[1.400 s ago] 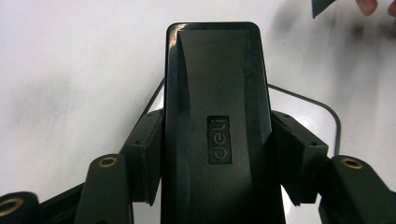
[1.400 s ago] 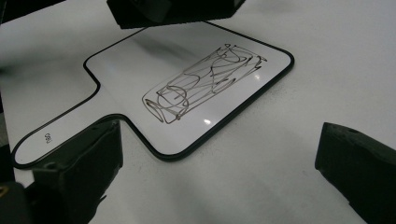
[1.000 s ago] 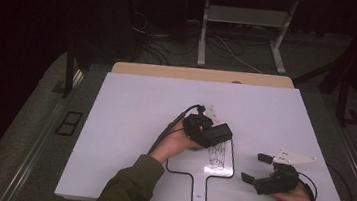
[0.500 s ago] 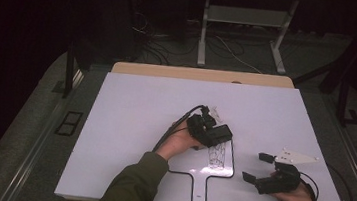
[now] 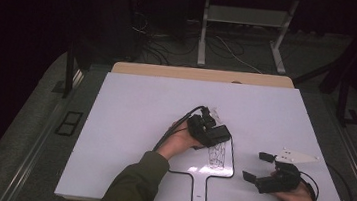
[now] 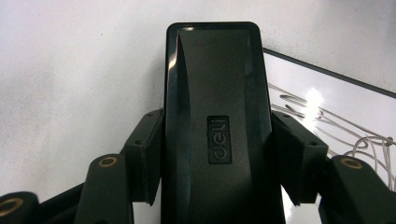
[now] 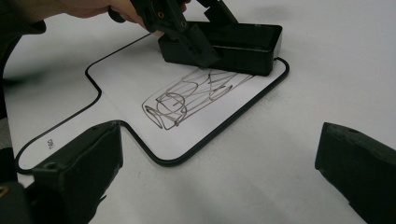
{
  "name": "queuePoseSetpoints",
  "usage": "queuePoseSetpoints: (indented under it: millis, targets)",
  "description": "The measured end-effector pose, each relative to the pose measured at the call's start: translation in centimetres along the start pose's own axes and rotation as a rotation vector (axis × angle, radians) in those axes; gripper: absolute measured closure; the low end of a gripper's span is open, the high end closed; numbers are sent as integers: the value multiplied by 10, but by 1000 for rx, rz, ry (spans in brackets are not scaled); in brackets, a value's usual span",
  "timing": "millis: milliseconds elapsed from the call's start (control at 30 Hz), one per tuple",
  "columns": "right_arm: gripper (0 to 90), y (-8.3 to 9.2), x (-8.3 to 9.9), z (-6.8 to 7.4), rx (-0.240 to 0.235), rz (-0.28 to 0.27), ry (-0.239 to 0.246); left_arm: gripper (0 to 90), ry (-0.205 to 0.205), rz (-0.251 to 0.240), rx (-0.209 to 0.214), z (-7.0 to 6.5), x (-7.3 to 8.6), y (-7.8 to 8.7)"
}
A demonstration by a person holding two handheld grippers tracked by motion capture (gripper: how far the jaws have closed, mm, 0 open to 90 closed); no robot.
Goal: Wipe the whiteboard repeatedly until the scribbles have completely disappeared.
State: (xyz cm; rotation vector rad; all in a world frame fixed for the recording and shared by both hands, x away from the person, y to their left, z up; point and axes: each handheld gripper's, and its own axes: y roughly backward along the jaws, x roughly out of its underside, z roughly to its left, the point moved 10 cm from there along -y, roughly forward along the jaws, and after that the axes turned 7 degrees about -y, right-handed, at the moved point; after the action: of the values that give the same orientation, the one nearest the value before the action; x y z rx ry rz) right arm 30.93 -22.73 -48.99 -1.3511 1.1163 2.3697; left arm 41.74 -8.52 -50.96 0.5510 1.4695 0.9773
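Near the table's middle, on the paddle-shaped whiteboard's (image 5: 220,160) far end, the left gripper (image 6: 217,154) clamps a smooth black oblong eraser (image 6: 217,93) — long axis along its jaws; right gripper (image 5: 260,168) gapes, empty.

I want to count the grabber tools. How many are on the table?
2. The left gripper sits mid-table, its fingers clamped on a black eraser over the small whiteboard. The right gripper rests open near the table's right front corner.
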Motion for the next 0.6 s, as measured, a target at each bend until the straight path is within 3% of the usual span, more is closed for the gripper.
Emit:
queuePoseSetpoints:
  millis: [400,600]
  targets:
    - [0,0,1,0,0,2,2,398,-20,9,-6,-1,-6,-4]
    - [0,0,1,0,-1,2,1,398,-10,20,0,-1,-2,-1]
